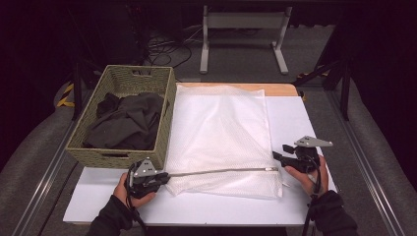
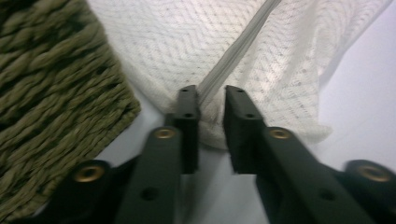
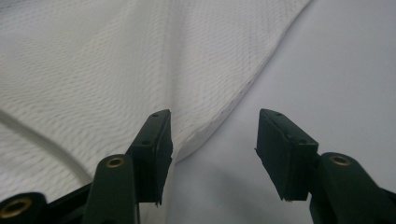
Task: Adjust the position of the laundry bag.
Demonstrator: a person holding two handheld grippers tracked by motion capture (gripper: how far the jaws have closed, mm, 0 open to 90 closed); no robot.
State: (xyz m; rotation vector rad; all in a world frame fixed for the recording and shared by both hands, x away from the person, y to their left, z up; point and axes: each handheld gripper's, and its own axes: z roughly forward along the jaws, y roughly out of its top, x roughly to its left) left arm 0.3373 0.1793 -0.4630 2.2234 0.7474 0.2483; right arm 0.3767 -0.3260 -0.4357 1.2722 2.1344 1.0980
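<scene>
Far left of the table there's a woven basket (image 1: 123, 118) stuffed with dark clothes (image 1: 127, 120), parked right against the edge of a white mesh laundry bag (image 1: 221, 132) that lies flat on the white tabletop (image 1: 295, 123). My guess is the clothes end up in that bag, so keeping the two side by side makes sense.

The left gripper (image 1: 156, 178) sits at the bag's near-left corner, just in front of the basket. In the left gripper view its jaws are pinched down on the bunched mesh right at the end of the zipper (image 2: 233, 51), so it's basically anchoring that corner while the zipper runs taut along the near edge.

Over at the other end, the right gripper (image 1: 276, 156) hovers by the bag's near-right corner, where the zipper stops. Its jaws stand partly open with nothing between them; one pad is just beside the bag's edge. Looks like it's lining up for the zipper pull.
</scene>
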